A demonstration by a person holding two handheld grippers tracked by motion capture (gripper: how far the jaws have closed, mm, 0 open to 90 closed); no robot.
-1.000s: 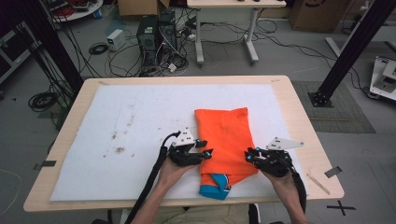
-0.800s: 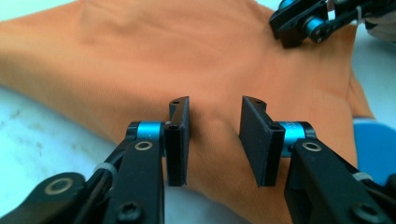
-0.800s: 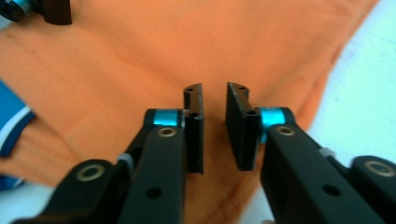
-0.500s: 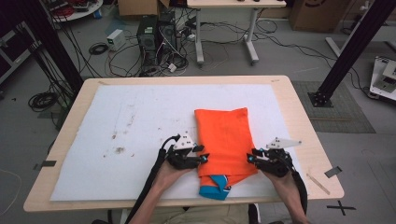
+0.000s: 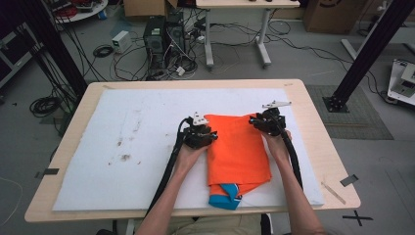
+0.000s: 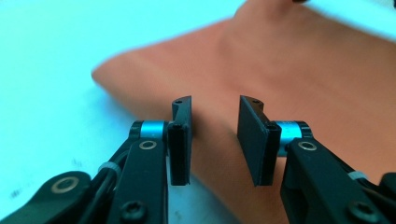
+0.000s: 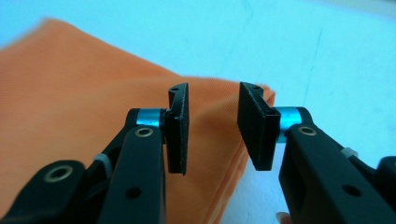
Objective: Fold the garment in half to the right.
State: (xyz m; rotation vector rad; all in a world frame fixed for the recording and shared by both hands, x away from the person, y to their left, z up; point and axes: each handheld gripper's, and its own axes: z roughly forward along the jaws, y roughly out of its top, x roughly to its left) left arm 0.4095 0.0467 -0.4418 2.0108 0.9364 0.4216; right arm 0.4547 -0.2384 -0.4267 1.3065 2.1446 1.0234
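Note:
A folded orange cloth (image 5: 238, 152) lies on the white mat, and a blue piece (image 5: 224, 197) sticks out at its near end. My left gripper (image 5: 213, 135) is at the cloth's left edge near the far corner. In the left gripper view the jaws (image 6: 215, 140) stand apart with the orange edge (image 6: 289, 79) lying under the gap; they have just been closing, and the pads press on nothing. My right gripper (image 5: 252, 120) is at the far right corner. Its jaws (image 7: 212, 130) are open over the folded corner (image 7: 93, 93) and have also just been closing, without gripping the cloth.
The white mat (image 5: 147, 147) covers most of the wooden table (image 5: 63, 161) and has brown stains (image 5: 122, 156) at its left. Tape marks (image 5: 349, 179) sit near the table's right edge. A computer and cables (image 5: 161, 39) lie on the floor beyond.
Both hands have moved away from the person, from the cloth's near end to its far end. The right hand travelled farther. The cloth has stayed flat.

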